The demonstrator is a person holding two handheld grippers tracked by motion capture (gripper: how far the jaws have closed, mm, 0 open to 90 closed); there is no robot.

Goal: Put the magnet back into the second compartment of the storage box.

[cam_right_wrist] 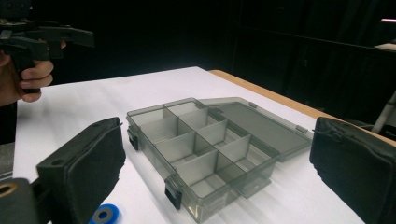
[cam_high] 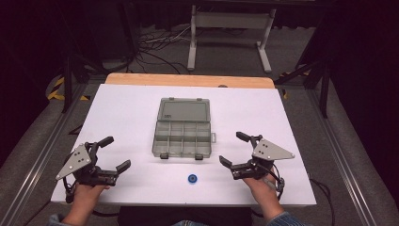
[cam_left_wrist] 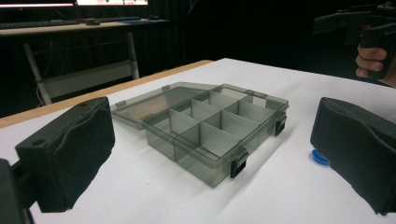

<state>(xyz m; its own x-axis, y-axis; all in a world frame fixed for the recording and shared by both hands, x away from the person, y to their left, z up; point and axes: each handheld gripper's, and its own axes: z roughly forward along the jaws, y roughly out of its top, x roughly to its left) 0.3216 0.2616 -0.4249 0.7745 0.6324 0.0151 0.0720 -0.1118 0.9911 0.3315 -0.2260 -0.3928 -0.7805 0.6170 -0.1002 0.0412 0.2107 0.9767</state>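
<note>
Blue ring is lying on the bench before the open box, nearer my right claw; I'm holding both claws spread, left claw farther.

The table is white on top, with a pale wooden strip along its far edge; the compartment box is smoky grey, see-through plastic with black latches; the small ring is bright blue with a darker centre; the left claw is black, padded in matt black, topped by a grey plate; the right claw is black likewise, its plate the same grey; the floor is dull grey.
</note>
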